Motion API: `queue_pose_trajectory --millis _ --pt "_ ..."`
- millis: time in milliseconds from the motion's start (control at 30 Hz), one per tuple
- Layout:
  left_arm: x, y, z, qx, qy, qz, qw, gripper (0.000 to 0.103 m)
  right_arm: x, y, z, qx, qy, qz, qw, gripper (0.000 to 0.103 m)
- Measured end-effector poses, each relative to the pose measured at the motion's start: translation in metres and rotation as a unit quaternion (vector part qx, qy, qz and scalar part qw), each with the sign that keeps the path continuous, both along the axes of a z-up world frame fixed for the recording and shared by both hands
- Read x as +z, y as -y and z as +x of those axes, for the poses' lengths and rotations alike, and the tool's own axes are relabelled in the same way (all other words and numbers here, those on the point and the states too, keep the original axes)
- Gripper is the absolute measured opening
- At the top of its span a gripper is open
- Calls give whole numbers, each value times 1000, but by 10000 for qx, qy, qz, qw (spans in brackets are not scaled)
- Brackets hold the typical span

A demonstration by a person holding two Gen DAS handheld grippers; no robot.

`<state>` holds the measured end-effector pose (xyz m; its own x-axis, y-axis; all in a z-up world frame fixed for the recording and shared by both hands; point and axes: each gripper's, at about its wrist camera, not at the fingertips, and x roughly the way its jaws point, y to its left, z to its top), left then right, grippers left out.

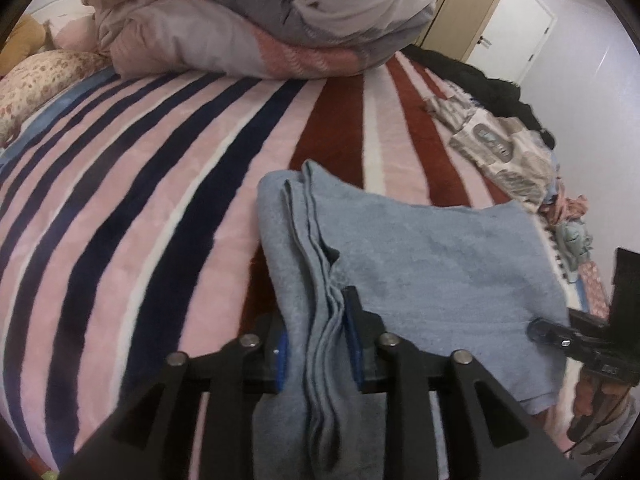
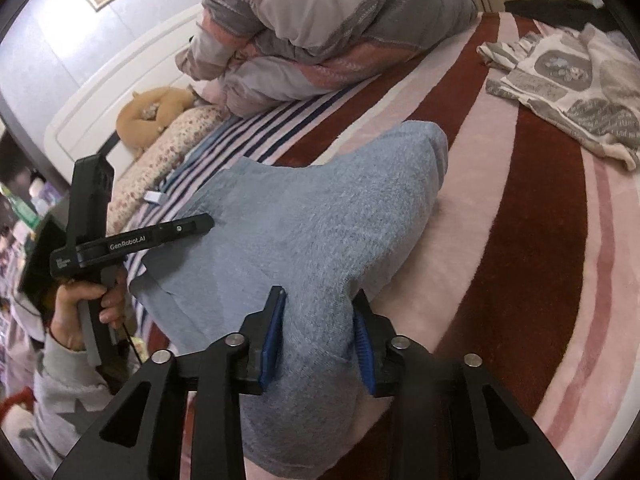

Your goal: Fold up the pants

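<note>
Both tongs, left tongs [image 1: 316,344] and right tongs [image 2: 318,344], are standing slightly apart around the blue-grey pants [image 1: 420,264], seemingly laying the fold onto the striped bed [image 1: 140,184].

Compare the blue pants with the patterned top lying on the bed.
The pants are plain grey-blue; the top is cream with grey printed patches. The pants are folded into layers with both grippers' fingers around their near edge; the top lies spread out and untouched. The pants sit close to the grippers; the top lies farther back, toward the bed's right side. Both rest on the striped blanket.
</note>
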<state>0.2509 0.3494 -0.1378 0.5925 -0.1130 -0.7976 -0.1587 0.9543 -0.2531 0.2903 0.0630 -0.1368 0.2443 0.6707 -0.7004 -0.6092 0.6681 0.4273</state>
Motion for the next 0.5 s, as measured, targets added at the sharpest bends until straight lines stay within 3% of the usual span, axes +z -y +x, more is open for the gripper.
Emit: queue_pose_trajectory --millis 100,200,267,367,500 --pt "-4 1 -3 8 -22 119 9999 30 -3 1 0 -20 69 -98 9999 36" --pt "-1 2 -5 124 -55 371 9992 41 -4 5 2 -106 16 -63 9999 43" --pt "5 4 -8 240 -47 650 9976 53 -1 7 0 -120 74 -61 9999 43" --pt "17 9 -13 311 23 972 9948 60 10 17 -8 -110 335 -54 9994 43" --pt "39 25 -24 289 302 1052 9936 68 26 37 -17 -152 577 45 9982 51"
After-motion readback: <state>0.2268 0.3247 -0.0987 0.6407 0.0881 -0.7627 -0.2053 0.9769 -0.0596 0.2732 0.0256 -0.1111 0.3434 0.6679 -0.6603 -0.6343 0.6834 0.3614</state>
